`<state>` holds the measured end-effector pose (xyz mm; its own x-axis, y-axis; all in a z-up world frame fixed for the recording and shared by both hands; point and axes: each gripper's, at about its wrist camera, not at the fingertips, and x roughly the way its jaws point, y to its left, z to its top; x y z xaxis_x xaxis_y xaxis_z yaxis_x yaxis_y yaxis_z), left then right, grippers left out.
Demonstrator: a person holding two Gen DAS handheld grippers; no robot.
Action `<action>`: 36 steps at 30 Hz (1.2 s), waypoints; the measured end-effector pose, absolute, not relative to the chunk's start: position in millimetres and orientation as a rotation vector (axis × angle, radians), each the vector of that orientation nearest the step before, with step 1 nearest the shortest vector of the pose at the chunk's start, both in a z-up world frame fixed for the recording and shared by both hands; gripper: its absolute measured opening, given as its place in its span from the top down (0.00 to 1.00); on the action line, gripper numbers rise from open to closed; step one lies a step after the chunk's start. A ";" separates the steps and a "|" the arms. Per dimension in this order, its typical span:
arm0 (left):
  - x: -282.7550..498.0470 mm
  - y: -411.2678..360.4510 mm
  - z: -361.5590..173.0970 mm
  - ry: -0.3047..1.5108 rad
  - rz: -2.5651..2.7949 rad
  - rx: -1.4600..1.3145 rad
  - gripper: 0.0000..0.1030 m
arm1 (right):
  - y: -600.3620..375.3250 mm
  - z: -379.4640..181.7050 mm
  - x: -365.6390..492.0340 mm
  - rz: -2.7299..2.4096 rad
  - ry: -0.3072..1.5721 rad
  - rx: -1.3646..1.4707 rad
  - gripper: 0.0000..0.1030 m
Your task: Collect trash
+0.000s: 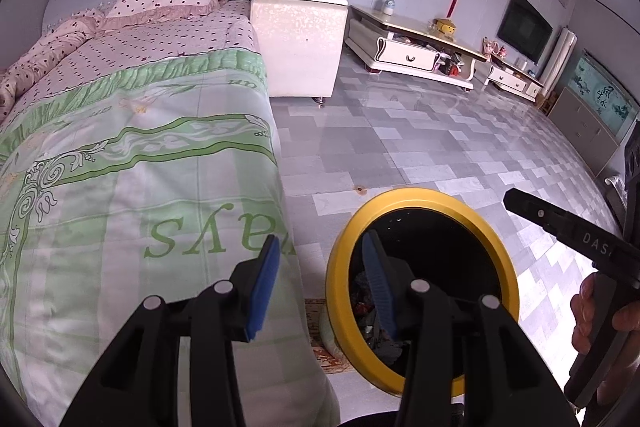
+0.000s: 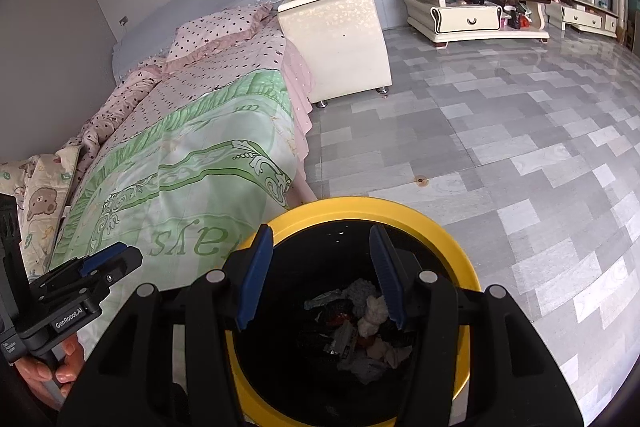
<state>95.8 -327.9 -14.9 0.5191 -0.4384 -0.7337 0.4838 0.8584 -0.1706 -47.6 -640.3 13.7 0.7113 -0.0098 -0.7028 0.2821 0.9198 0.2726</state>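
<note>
Trash (image 2: 360, 327) lies in the yellow-rimmed bin (image 2: 448, 223) on the floor (image 2: 500, 147), beside the bed (image 2: 192, 163). Left gripper (image 1: 320, 283), spread and empty, straddles the bin's rim; right gripper (image 2: 320, 275), spread and empty, hangs above the bin.

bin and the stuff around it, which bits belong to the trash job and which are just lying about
Job:
- yellow-rimmed bin
- crumpled trash inside it
- left gripper, open
- right gripper, open

Lying about:
- bed
- white nightstand
- TV cabinet
</note>
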 end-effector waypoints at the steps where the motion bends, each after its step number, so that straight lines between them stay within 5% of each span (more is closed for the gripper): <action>1: 96.1 -321.9 -13.1 0.859 -0.545 0.055 0.60 | -633.9 15.2 -44.5 -0.156 0.766 0.374 0.53; 17: 97.8 -178.9 7.4 0.806 -0.335 -0.023 0.60 | -479.0 31.3 21.9 0.051 0.785 0.275 0.53; 33: 78.0 -44.9 -27.7 0.825 -0.153 -0.111 0.60 | -361.8 3.6 29.3 0.183 0.840 0.240 0.53; 36: 71.4 -28.3 -31.4 0.811 -0.122 -0.127 0.50 | -351.9 3.4 21.7 0.167 0.819 0.222 0.53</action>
<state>71.4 -28.3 -31.4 0.6823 -0.1575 -0.7139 0.0602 0.9853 -0.1599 21.7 -351.9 3.4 0.6722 0.2323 -0.7030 -0.0617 0.9638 0.2595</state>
